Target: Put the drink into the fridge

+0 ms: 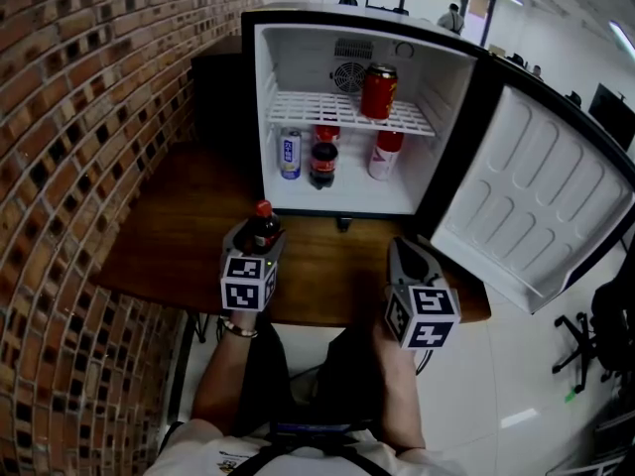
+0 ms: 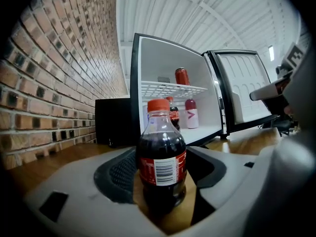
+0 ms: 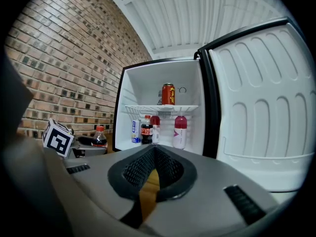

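Note:
A small cola bottle (image 1: 263,228) with a red cap stands between the jaws of my left gripper (image 1: 260,238), low over the wooden table (image 1: 159,236). In the left gripper view the bottle (image 2: 161,157) fills the gap and both pads press its sides, so the left gripper (image 2: 163,176) is shut on it. The mini fridge (image 1: 298,58) stands wide open straight ahead. My right gripper (image 1: 407,258) rests at the table's front edge, right of the bottle. It is shut and empty, with its pads meeting in the right gripper view (image 3: 154,154).
In the fridge a red can (image 1: 378,91) stands on the wire shelf. Below are a blue-white can (image 1: 290,154), a cola bottle (image 1: 323,165) and a pink bottle (image 1: 385,155). The door (image 1: 536,196) swings out right. A brick wall (image 1: 79,117) lines the left.

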Motion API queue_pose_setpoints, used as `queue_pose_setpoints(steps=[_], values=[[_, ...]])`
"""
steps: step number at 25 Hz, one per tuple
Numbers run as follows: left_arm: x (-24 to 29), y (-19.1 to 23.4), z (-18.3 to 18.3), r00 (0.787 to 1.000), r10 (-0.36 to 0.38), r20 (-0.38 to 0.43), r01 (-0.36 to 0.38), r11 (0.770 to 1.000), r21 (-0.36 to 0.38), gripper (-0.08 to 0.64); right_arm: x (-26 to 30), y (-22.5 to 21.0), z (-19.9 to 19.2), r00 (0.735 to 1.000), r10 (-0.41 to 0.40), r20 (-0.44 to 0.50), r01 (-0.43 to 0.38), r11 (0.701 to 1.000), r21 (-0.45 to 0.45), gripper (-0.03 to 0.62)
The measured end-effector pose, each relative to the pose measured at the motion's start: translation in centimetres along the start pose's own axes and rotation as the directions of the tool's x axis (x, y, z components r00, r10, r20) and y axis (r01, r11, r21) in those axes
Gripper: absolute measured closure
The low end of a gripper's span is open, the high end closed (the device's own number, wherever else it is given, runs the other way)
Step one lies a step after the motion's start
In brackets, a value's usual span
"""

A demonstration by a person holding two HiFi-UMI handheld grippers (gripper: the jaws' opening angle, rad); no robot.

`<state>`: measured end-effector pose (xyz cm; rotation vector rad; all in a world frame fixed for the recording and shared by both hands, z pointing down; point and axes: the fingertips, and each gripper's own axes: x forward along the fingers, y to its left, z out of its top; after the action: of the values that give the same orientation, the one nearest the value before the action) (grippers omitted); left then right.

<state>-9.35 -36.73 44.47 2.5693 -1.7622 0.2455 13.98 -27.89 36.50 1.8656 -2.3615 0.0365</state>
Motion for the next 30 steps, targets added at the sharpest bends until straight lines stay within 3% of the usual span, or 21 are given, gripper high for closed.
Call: queue_pose_setpoints(steps=[5,9,13,21,25,30], values=[[0.0,-1.0,0.7,0.999,-0.042,0.011,0.043,0.999,-0.024,0.259,-0.1,-0.2,0.1,1.0,-0.005,0.006,0.005,1.0,0.005,0.572],[-0.4,-2.3,3.3,0.994,-0.098,0.054,0.1,0.994,-0.036,0.259,-0.2,-0.5,0.2,1.0,-0.013,0.01,0.013,1.0,0.0,0.572],[-0.2,-3.5,8.7,0.979,-0.157,0.13,0.161,0.987,-0.017,0.259,-0.2,-0.9,0.5,1.0,-0.023,0.013,0.023,1.0,-0.005,0.572],[1.2,-4.5,22.2,0.94,-0.248,0.236,0.228,0.968,0.109,0.259,-1.0,-1.7,1.0,0.999,-0.043,0.025,0.043,0.999,-0.007,0.572],[3.4,-4.4,27.3,0.926,-0.294,0.236,0.28,0.955,0.093,0.259,-1.1,-1.8,0.7,0.999,-0.045,0.023,0.045,0.999,0.004,0.572],[7.4,-3.0,30.6,0.937,-0.284,0.204,0.28,0.959,0.048,0.259,-1.5,-1.9,1.2,0.998,-0.047,0.036,0.047,0.999,-0.002,0.572]])
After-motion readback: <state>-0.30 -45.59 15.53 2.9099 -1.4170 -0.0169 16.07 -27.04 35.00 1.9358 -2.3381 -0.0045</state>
